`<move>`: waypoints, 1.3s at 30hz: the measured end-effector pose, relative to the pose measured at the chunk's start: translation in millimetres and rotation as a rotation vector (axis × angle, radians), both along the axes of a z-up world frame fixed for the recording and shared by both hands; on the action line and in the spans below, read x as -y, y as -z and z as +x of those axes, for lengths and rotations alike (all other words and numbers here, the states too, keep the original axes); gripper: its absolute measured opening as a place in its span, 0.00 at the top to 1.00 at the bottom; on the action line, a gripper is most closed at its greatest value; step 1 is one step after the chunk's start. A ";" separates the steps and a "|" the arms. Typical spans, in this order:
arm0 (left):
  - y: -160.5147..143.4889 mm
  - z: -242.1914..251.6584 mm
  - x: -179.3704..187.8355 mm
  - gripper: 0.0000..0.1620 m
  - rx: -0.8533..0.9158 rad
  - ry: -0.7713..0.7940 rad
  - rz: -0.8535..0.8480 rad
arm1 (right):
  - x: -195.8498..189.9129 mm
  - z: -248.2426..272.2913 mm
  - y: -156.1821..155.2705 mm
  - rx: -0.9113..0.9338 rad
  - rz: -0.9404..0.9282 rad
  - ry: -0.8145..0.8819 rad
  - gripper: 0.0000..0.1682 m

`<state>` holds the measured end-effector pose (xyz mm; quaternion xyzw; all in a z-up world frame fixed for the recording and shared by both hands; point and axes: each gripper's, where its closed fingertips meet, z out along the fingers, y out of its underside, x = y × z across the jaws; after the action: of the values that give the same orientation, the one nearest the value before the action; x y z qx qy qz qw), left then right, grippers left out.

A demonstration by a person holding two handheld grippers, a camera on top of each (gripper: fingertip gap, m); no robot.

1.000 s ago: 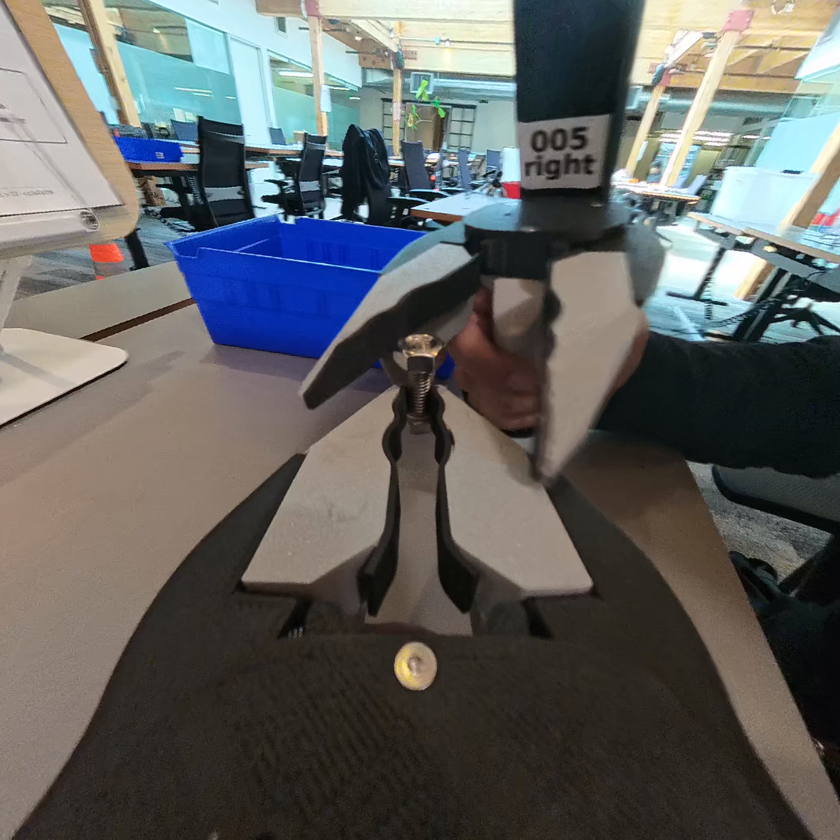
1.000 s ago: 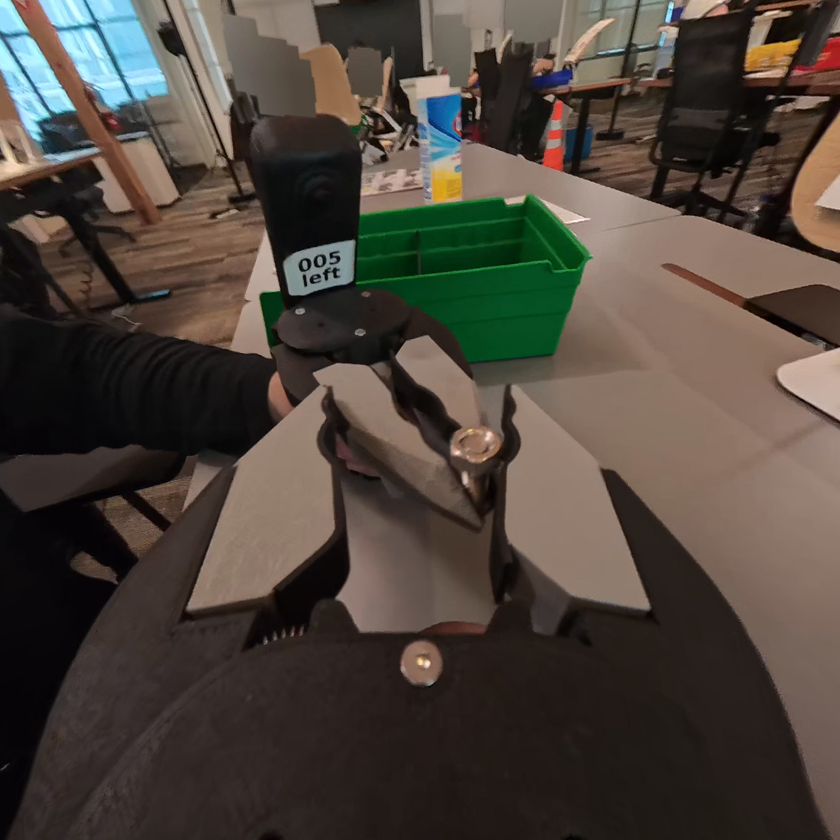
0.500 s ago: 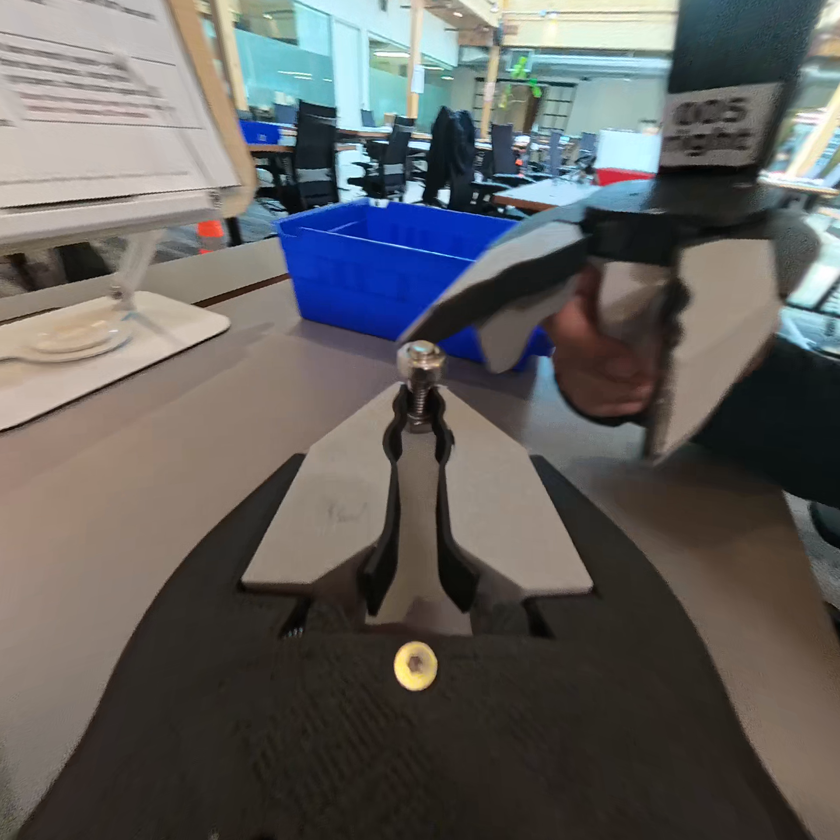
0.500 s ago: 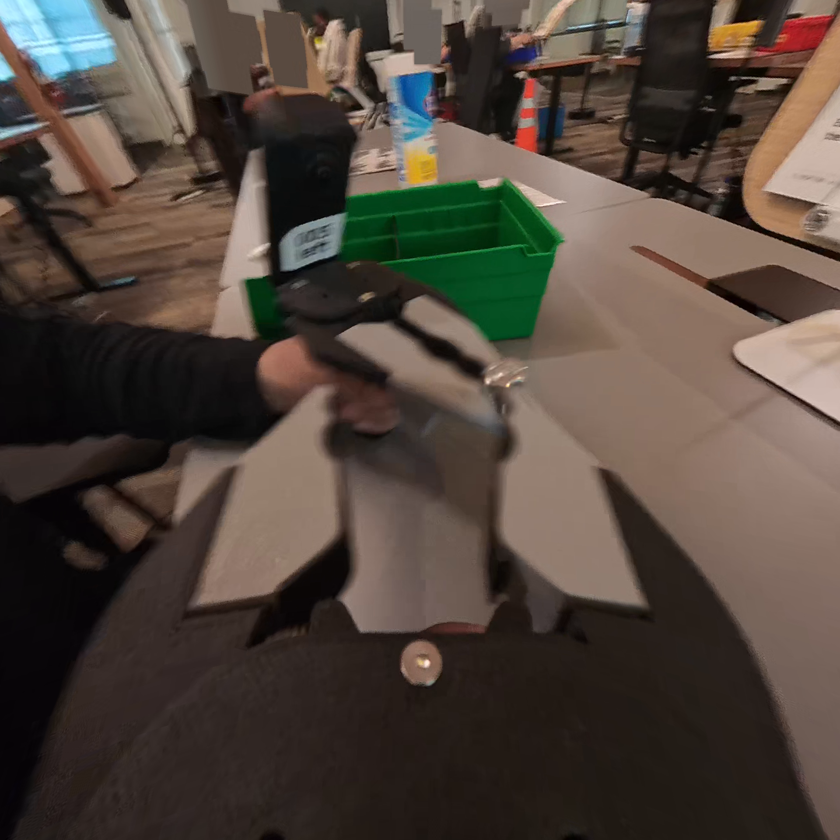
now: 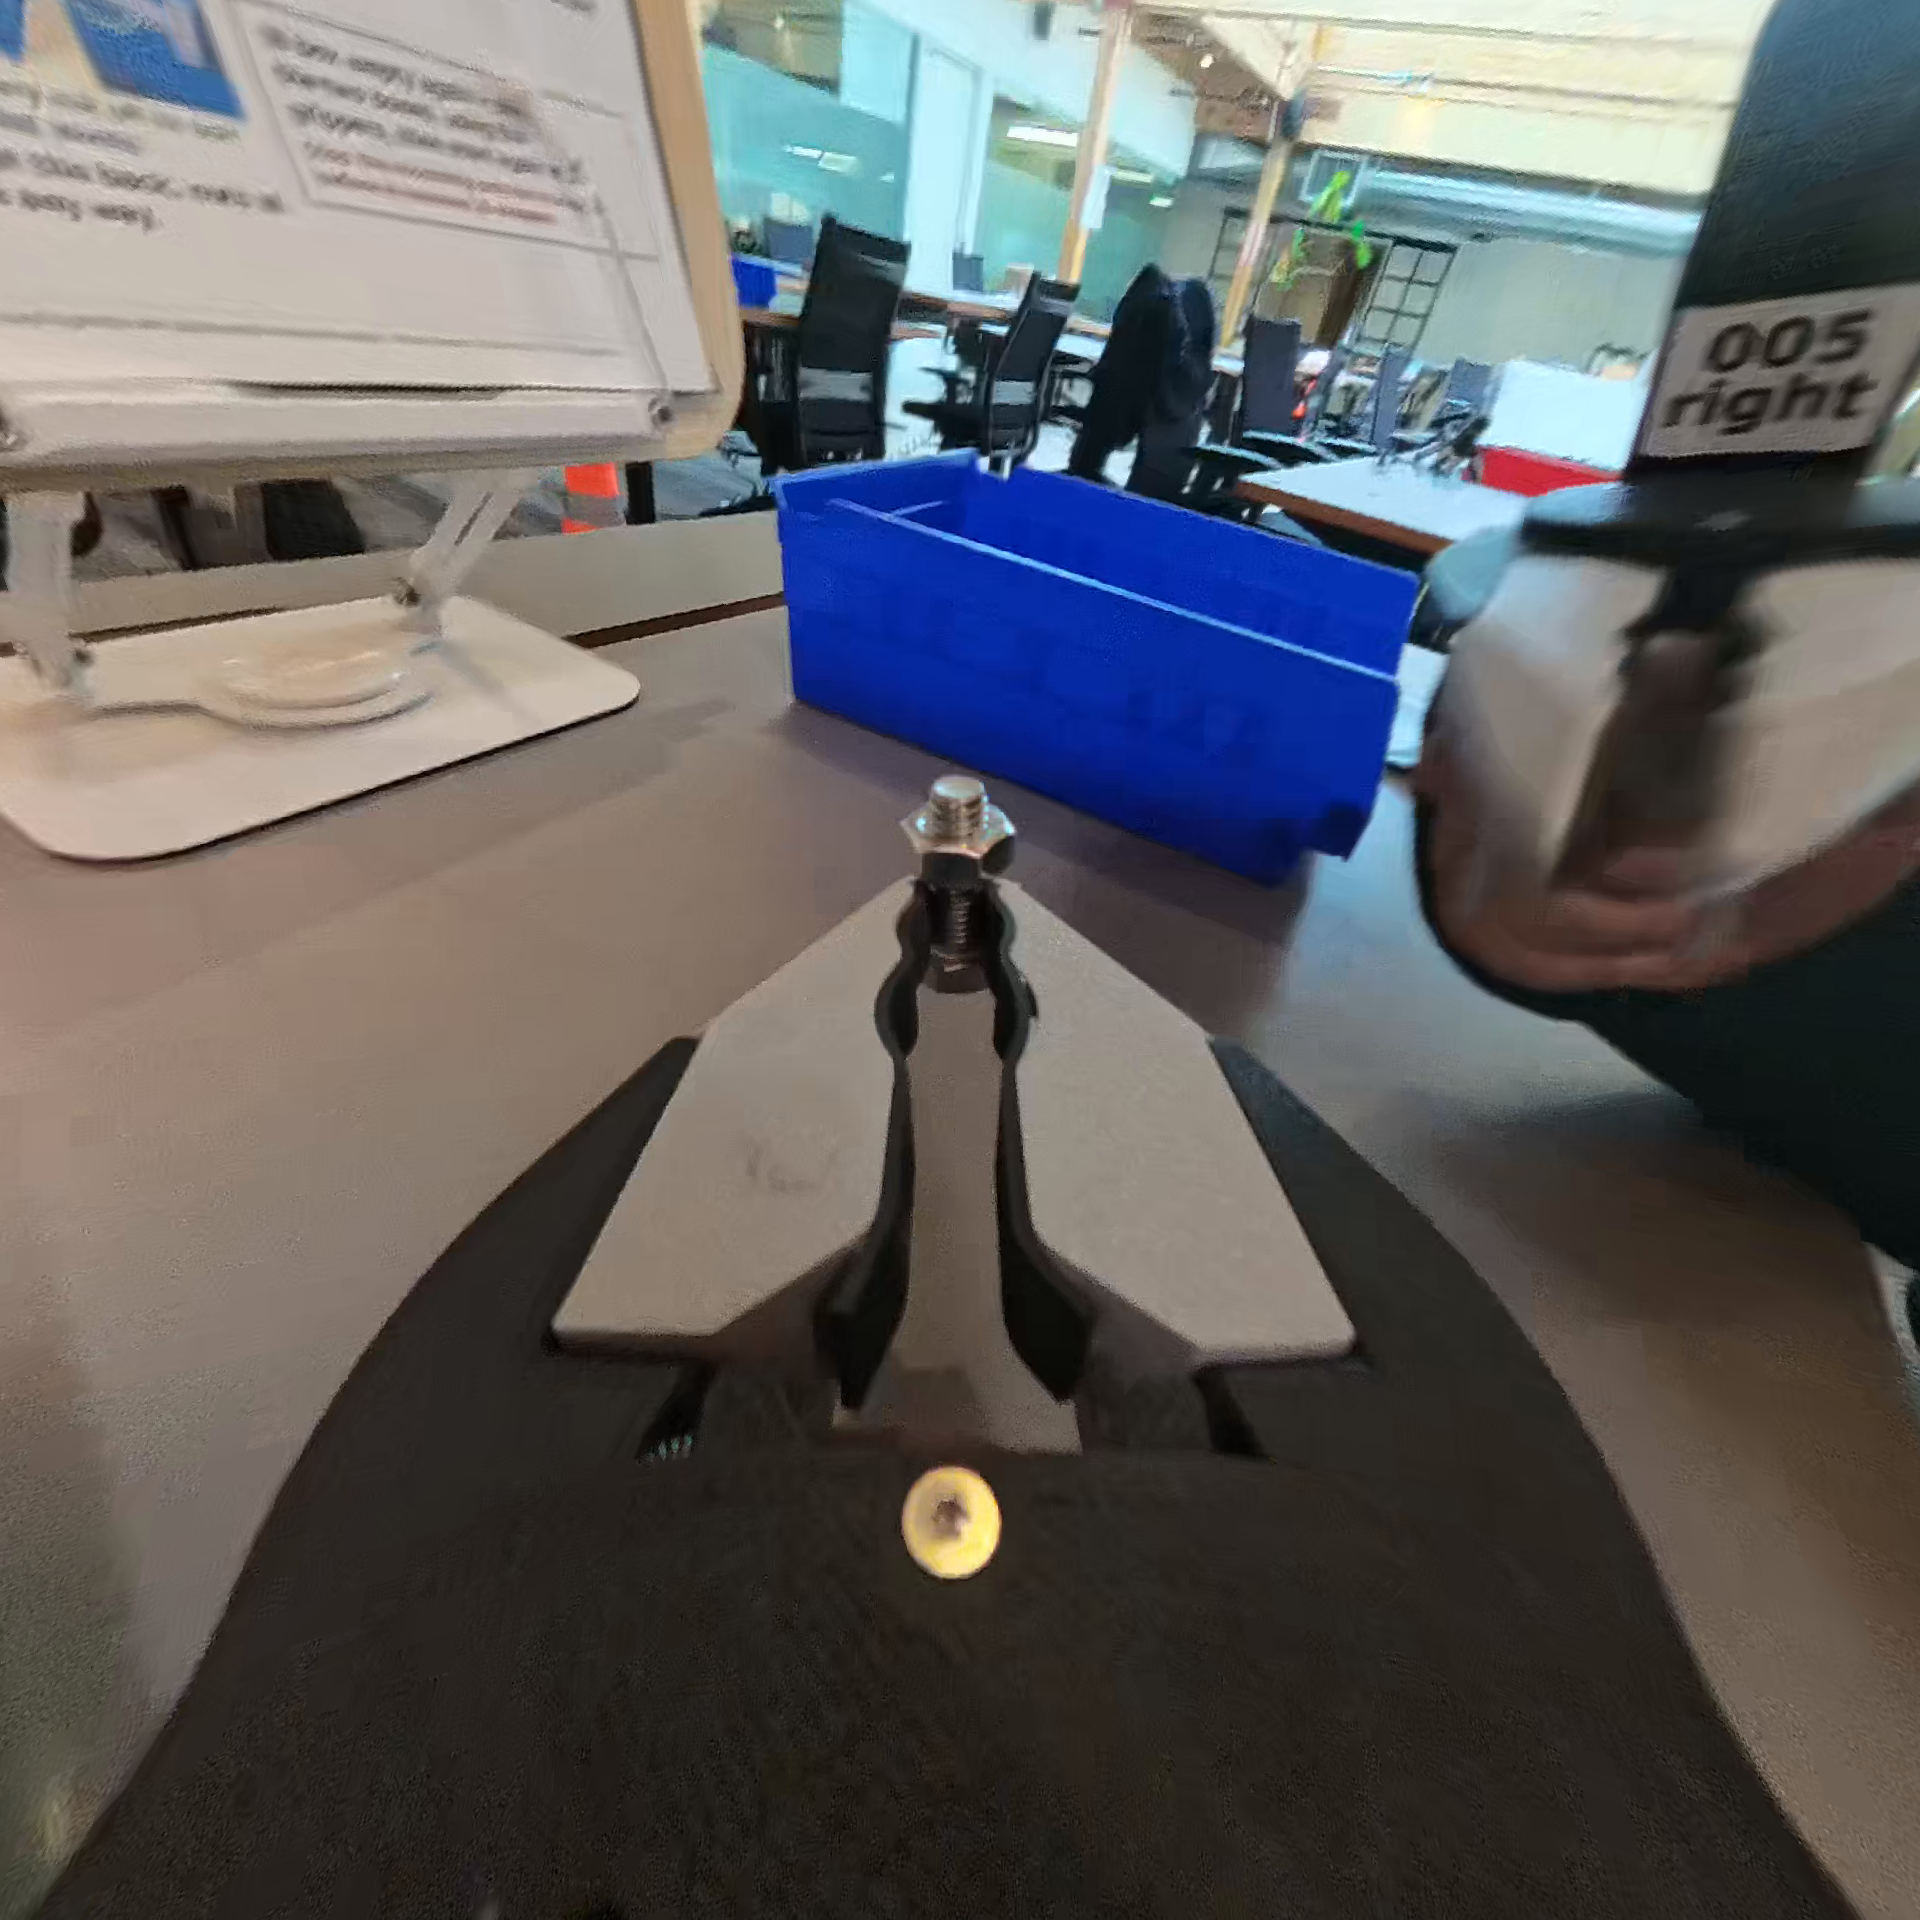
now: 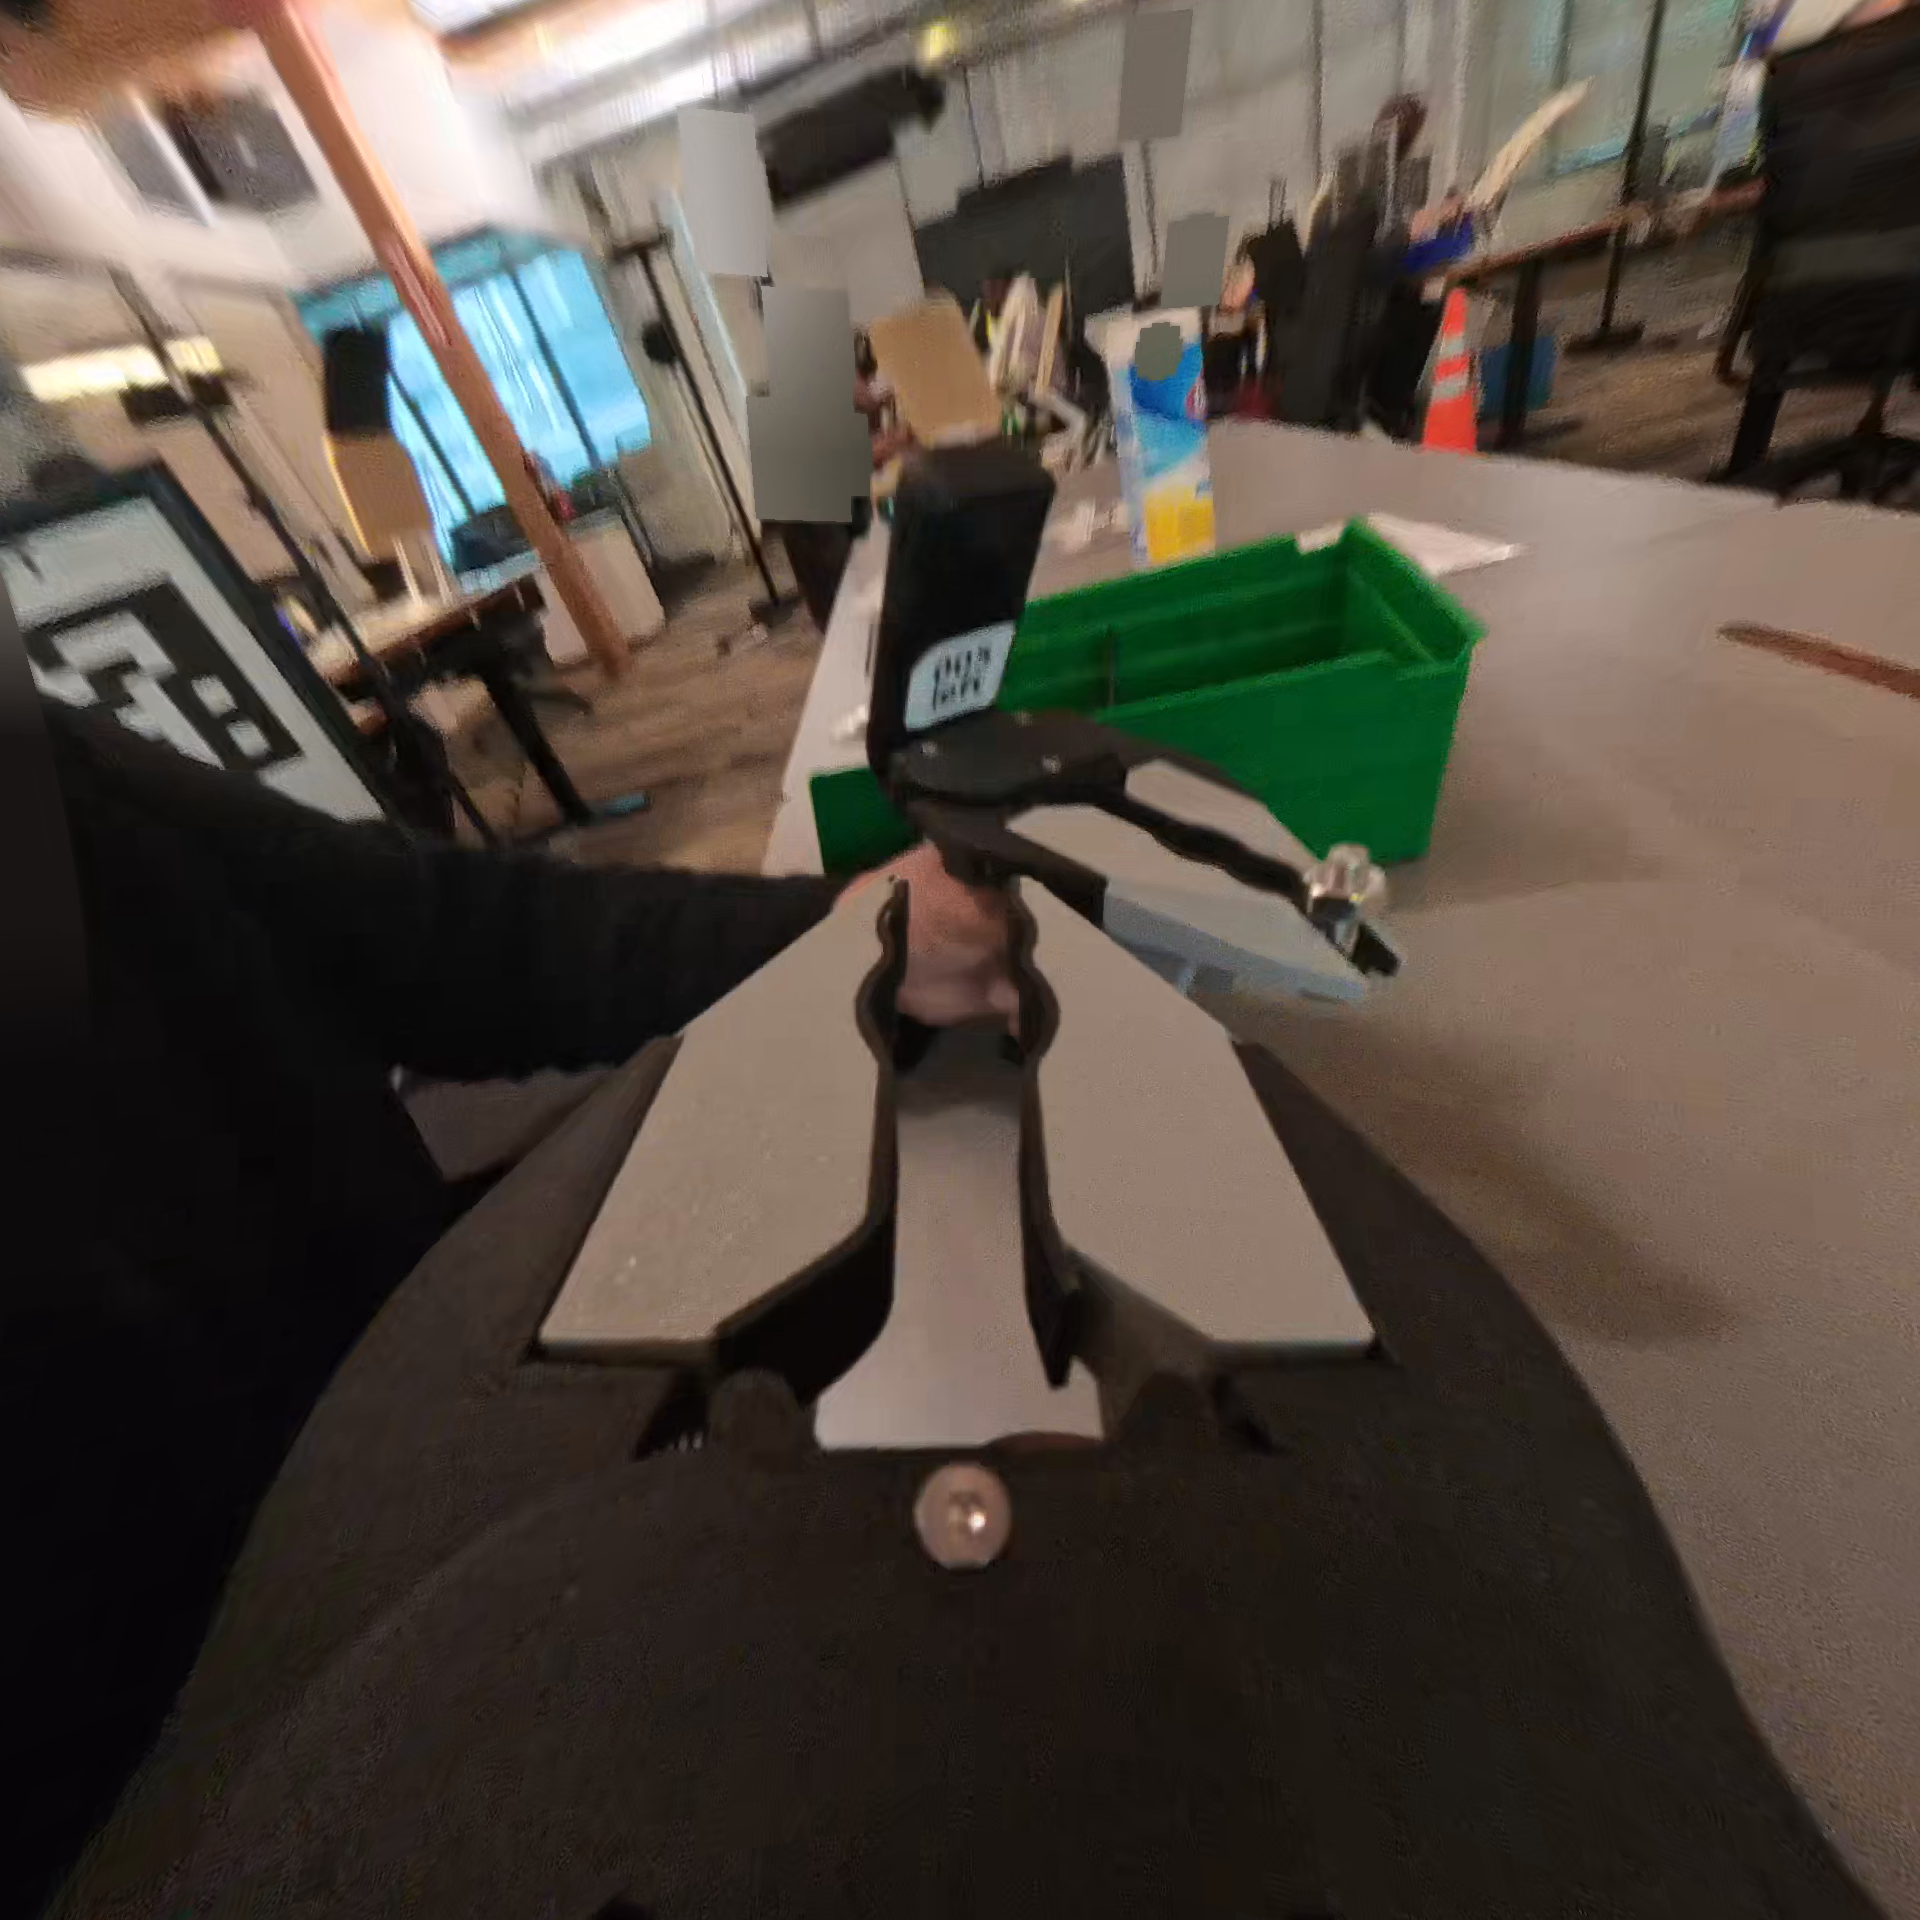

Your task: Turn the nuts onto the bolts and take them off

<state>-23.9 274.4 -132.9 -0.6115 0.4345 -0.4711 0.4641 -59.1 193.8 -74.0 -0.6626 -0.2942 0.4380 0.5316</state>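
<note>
Grey table point(image 5: 312, 1039) lying beneath: left gripper point(image 5: 954, 935) clamping bolt point(image 5: 951, 914) upright, nut point(image 5: 957, 829) sitting near its tip. Right gripper point(image 6: 956, 997) nearly closed, empty. Regripping nut flats squarely, avoiding cross-threading.

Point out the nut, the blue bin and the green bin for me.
nut point(image 5: 957, 828), left wrist view, on its front hex face, around the bolt.
blue bin point(image 5: 1081, 675), left wrist view, on its near side wall.
green bin point(image 6: 1288, 738), right wrist view, on its near side wall.
</note>
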 end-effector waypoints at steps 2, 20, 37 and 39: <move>-1.8 1.2 7.3 0.96 0.019 0.059 -0.028 | -14.1 22.0 -16.3 -0.072 0.028 0.123 0.79; -11.7 19.1 51.2 0.77 0.065 0.179 0.014 | -43.8 66.9 23.9 0.181 -0.048 0.503 0.91; 8.6 11.6 78.6 0.67 -0.069 0.194 0.069 | -7.1 282.1 79.0 0.406 -0.467 0.865 0.84; -3.9 -7.7 104.2 0.65 -0.034 0.225 0.036 | 8.6 280.6 61.0 0.358 -0.388 0.841 0.80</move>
<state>-31.7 170.2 -129.0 -0.5580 0.5166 -0.5020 0.4119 221.5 185.2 -134.9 -0.8755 -0.0011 0.1114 0.4702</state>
